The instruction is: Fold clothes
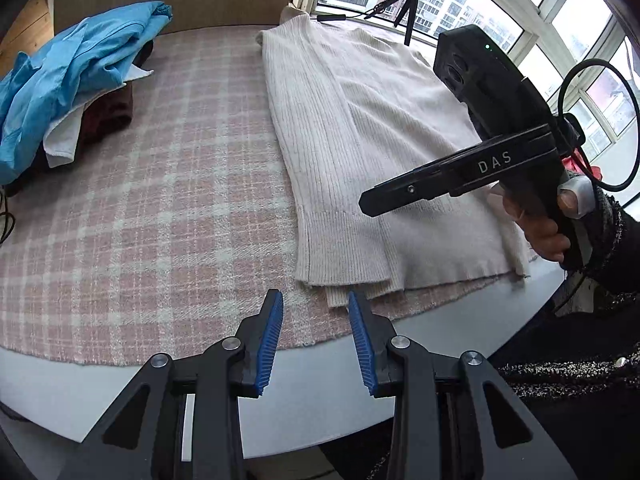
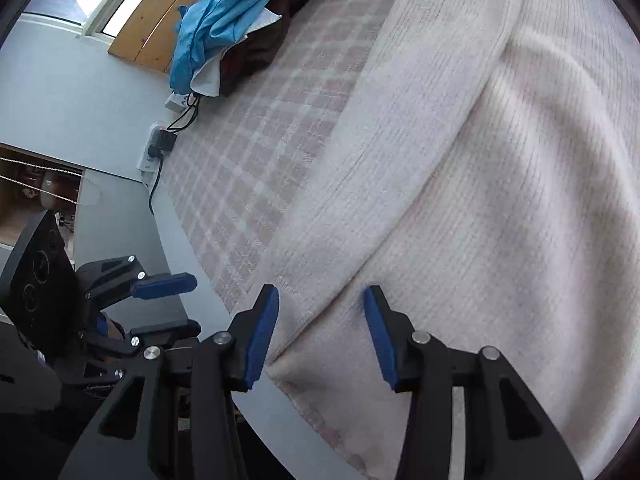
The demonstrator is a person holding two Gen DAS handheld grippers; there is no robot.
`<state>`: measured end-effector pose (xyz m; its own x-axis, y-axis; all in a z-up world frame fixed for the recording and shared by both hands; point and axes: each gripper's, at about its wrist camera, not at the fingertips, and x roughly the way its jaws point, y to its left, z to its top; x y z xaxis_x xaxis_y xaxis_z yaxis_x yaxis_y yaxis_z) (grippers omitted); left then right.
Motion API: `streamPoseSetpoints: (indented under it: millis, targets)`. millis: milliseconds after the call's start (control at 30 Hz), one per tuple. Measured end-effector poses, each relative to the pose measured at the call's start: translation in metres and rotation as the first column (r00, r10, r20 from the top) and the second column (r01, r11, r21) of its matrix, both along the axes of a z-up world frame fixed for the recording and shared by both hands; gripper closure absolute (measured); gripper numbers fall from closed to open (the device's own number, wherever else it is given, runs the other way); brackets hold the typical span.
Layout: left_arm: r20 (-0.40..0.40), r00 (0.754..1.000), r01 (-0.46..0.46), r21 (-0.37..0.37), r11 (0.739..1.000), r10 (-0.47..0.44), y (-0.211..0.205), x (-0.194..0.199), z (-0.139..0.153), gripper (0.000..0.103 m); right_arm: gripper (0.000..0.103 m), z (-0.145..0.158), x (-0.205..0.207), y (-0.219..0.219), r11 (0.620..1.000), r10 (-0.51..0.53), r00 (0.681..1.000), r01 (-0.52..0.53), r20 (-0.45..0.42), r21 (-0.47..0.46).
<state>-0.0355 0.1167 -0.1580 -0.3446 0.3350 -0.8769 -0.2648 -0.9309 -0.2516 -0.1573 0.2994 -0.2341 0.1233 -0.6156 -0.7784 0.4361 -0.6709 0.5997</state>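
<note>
Looking through the left wrist camera first: my left gripper (image 1: 315, 300) hangs with its blue pads (image 1: 269, 344) apart and nothing between them, over the near edge of the pink plaid cloth (image 1: 160, 200) that covers the grey surface (image 1: 304, 408). Just beyond its tips lies the cream ribbed sweater (image 1: 360, 128), spread flat on the plaid cloth, one side already folded in over the body, hem towards me, collar up by the window (image 1: 472, 12). Over on the far left sits a heap of clothes, a blue garment (image 1: 80, 64) on top with something white and something dark red under it. My right gripper (image 1: 370, 203) comes in from the right, above the sweater's lower half, a hand (image 1: 540, 232) in a dark tweed sleeve on the grip; from this side I cannot tell how its jaws stand.

Now the right wrist camera: my right gripper (image 2: 321, 294) has its jaws parted, empty, hovering right above the sweater (image 2: 480, 200) near its folded edge, pads clear of the knit. The sweater fills most of the view, plaid cloth (image 2: 256, 168) to its left. At lower left, out over the surface edge (image 2: 176, 232), I see the left gripper (image 2: 196, 304), jaws spread, holding nothing. The blue garment (image 2: 224, 12) pile is at the top, with a power strip (image 2: 156, 148) beside the cloth.
</note>
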Motion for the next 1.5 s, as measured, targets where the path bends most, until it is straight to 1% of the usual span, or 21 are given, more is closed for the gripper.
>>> streamPoseSetpoints:
  millis: [167, 200, 233, 300, 367, 467, 600, 633, 767, 833, 900, 933, 1033, 1100, 1133, 1167, 1200, 1300, 1367, 1433, 1500]
  targets:
    - [-0.008, 1.0, -0.023, 0.015, 1.0, 0.023, -0.002, 0.008, -0.004, 0.071, 0.062, 0.001, -0.004, -0.006, 1.0, -0.015, 0.999, 0.015, -0.034, -0.024]
    - [-0.005, 1.0, -0.022, 0.017, 1.0, 0.022, -0.001, 0.01, -0.006, 0.071, 0.077, 0.003, -0.004, -0.007, 1.0, -0.017, 0.999, 0.016, -0.049, -0.022]
    - [-0.003, 1.0, -0.02, 0.019, 1.0, 0.02, -0.001, 0.011, -0.008, 0.071, 0.083, 0.005, -0.005, -0.008, 1.0, -0.018, 0.998, 0.017, -0.064, -0.02]
    - [0.003, 1.0, -0.017, 0.019, 1.0, 0.017, 0.001, 0.012, -0.012, 0.071, 0.093, 0.011, -0.006, -0.007, 0.999, -0.018, 0.998, 0.016, -0.068, -0.035]
    - [0.01, 1.0, -0.013, 0.018, 1.0, 0.013, 0.002, 0.012, -0.016, 0.071, 0.096, 0.018, -0.007, -0.007, 0.998, -0.015, 0.997, 0.011, -0.078, -0.055]
    - [0.019, 1.0, -0.017, 0.019, 1.0, 0.017, 0.003, 0.011, -0.021, 0.071, 0.098, 0.028, -0.011, -0.007, 0.991, -0.035, 0.999, 0.031, -0.033, -0.131]
    - [0.016, 1.0, -0.012, 0.032, 0.999, 0.011, 0.005, 0.009, -0.019, 0.071, 0.098, 0.034, -0.014, 0.019, 0.959, -0.106, 0.988, 0.131, 0.11, -0.251]
    - [0.012, 1.0, -0.009, 0.037, 0.999, 0.008, 0.007, 0.008, -0.018, 0.071, 0.098, 0.03, -0.012, 0.025, 0.967, -0.109, 0.989, 0.13, 0.104, -0.218]
    - [0.016, 1.0, 0.005, 0.064, 0.998, -0.006, 0.015, -0.004, -0.02, 0.07, 0.096, -0.006, -0.006, 0.029, 0.993, -0.088, 0.995, 0.084, 0.046, 0.088]
    - [0.032, 0.999, 0.006, 0.083, 0.997, -0.009, 0.02, -0.013, -0.022, 0.069, 0.093, -0.003, -0.003, 0.031, 0.995, -0.071, 0.997, 0.069, 0.025, 0.07]
    - [0.06, 0.998, 0.0, 0.108, 0.994, -0.006, 0.025, -0.024, -0.027, 0.065, 0.083, 0.011, 0.003, 0.031, 0.997, -0.047, 0.998, 0.049, -0.037, 0.066]
    - [0.073, 0.997, -0.005, 0.11, 0.994, -0.003, 0.028, -0.03, -0.029, 0.058, 0.082, 0.019, 0.007, 0.031, 0.997, -0.03, 0.997, 0.035, -0.075, 0.064]
    - [0.103, 0.995, -0.011, 0.075, 0.997, 0.003, 0.04, -0.042, -0.037, 0.054, 0.081, 0.031, 0.015, 0.038, 0.997, -0.028, 0.991, 0.038, -0.131, 0.073]
    - [0.089, 0.996, -0.005, 0.062, 0.998, 0.0, 0.047, -0.045, -0.039, 0.058, 0.08, 0.036, 0.02, 0.049, 0.996, -0.044, 0.988, 0.054, -0.147, 0.065]
    - [0.085, 0.996, 0.0, 0.057, 0.998, -0.004, 0.051, -0.045, -0.04, 0.073, 0.079, 0.037, 0.021, 0.059, 0.994, -0.061, 0.984, 0.074, -0.165, 0.079]
    - [0.083, 0.996, 0.008, 0.053, 0.999, -0.012, 0.054, -0.046, -0.041, 0.088, 0.074, 0.038, 0.022, 0.074, 0.988, -0.097, 0.979, 0.116, -0.177, 0.098]
    - [0.082, 0.996, 0.015, 0.054, 0.998, -0.02, 0.056, -0.046, -0.04, 0.091, 0.072, 0.039, 0.022, 0.089, 0.981, -0.134, 0.973, 0.157, -0.19, 0.115]
    - [0.081, 0.997, 0.015, 0.082, 0.997, -0.022, 0.052, -0.048, -0.03, 0.094, 0.067, 0.04, 0.024, 0.134, 0.946, -0.239, 0.943, 0.28, -0.231, 0.165]
    - [0.046, 0.999, 0.004, 0.085, 0.996, -0.008, 0.042, -0.043, -0.008, 0.095, 0.063, 0.038, 0.036, 0.173, 0.901, -0.321, 0.912, 0.377, -0.254, 0.215]
    - [-0.004, 1.0, 0.008, 0.078, 0.997, -0.008, 0.032, -0.037, 0.015, 0.095, 0.063, 0.031, 0.048, 0.199, 0.863, -0.383, 0.894, 0.436, -0.233, 0.253]
    - [0.003, 1.0, 0.008, 0.067, 0.998, -0.008, 0.026, -0.037, 0.018, 0.095, 0.062, 0.024, 0.061, 0.226, 0.821, -0.444, 0.87, 0.491, -0.214, 0.292]
